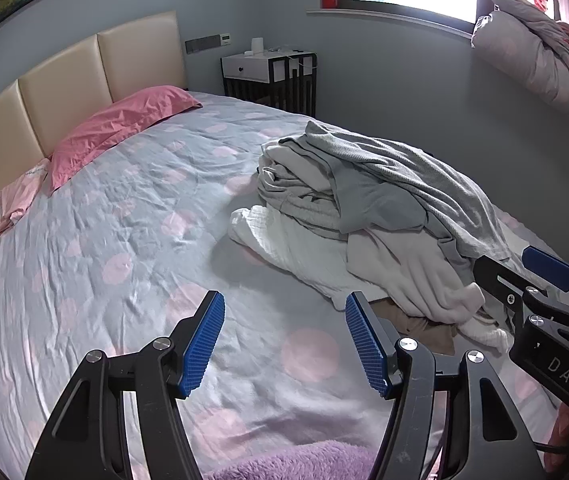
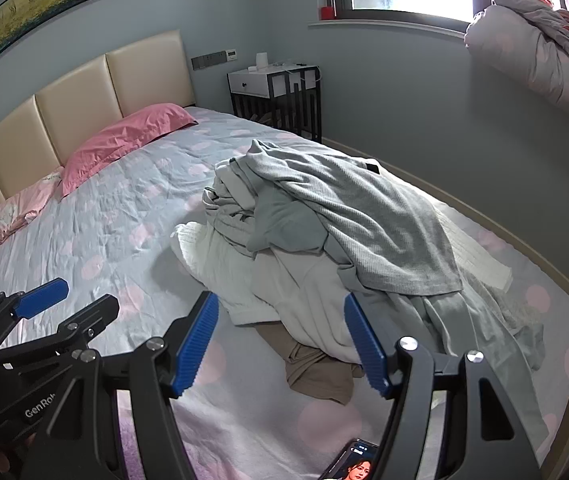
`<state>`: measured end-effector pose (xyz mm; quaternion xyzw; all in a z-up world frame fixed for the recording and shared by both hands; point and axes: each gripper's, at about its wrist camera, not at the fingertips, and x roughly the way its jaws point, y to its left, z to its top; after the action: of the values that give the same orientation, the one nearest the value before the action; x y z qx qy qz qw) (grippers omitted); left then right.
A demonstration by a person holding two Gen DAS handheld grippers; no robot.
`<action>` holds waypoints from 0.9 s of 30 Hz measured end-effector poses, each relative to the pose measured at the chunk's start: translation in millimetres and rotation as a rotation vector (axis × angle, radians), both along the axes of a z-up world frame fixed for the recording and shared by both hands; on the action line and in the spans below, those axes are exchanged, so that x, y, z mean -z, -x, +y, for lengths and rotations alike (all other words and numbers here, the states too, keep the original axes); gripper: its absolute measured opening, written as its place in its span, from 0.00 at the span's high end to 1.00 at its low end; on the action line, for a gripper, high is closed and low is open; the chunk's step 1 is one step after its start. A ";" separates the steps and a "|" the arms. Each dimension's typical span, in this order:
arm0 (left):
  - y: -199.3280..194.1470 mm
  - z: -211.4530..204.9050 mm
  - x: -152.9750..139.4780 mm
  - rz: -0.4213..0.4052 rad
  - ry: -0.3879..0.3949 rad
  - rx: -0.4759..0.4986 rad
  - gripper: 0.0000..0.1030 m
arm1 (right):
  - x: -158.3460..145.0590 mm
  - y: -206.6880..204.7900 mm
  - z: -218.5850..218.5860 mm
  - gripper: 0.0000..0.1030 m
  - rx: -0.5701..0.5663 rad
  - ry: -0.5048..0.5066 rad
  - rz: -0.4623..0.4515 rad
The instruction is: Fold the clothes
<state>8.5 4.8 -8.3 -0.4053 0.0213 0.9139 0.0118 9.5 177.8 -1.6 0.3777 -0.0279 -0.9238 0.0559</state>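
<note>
A heap of unfolded clothes lies on the right half of the bed: a grey ribbed top on top, white garments beneath, a brown piece at the near edge. My left gripper is open and empty above the bare sheet, left of the heap. My right gripper is open and empty just in front of the heap. Each gripper shows in the other's view, the right one and the left one.
The bed has a grey sheet with pink dots, pink pillows and a beige headboard. A nightstand stands by the wall. A phone lies at the near edge. A purple fluffy cloth lies below. A bundled duvet hangs at the window.
</note>
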 end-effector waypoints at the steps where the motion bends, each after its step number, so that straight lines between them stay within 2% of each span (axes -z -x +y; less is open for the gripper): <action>1: 0.1 0.0 0.0 0.000 0.001 -0.001 0.37 | 0.1 0.1 0.1 0.37 0.000 0.000 0.000; 20: 3.0 -3.4 5.1 -0.017 0.009 -0.003 0.37 | 5.3 4.3 -0.4 0.37 -0.007 -0.016 -0.012; 26: 3.9 -19.9 2.9 0.001 -0.005 -0.032 0.37 | 6.7 10.5 5.4 0.37 -0.027 -0.027 -0.005; 27: 3.8 -25.5 2.3 0.007 -0.016 -0.040 0.37 | 6.5 14.2 11.2 0.37 -0.036 -0.003 -0.014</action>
<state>4.7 -20.7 -10.6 -0.4025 0.0057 0.9154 -0.0033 -4.8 189.0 -8.1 0.3848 -0.0200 -0.9200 0.0719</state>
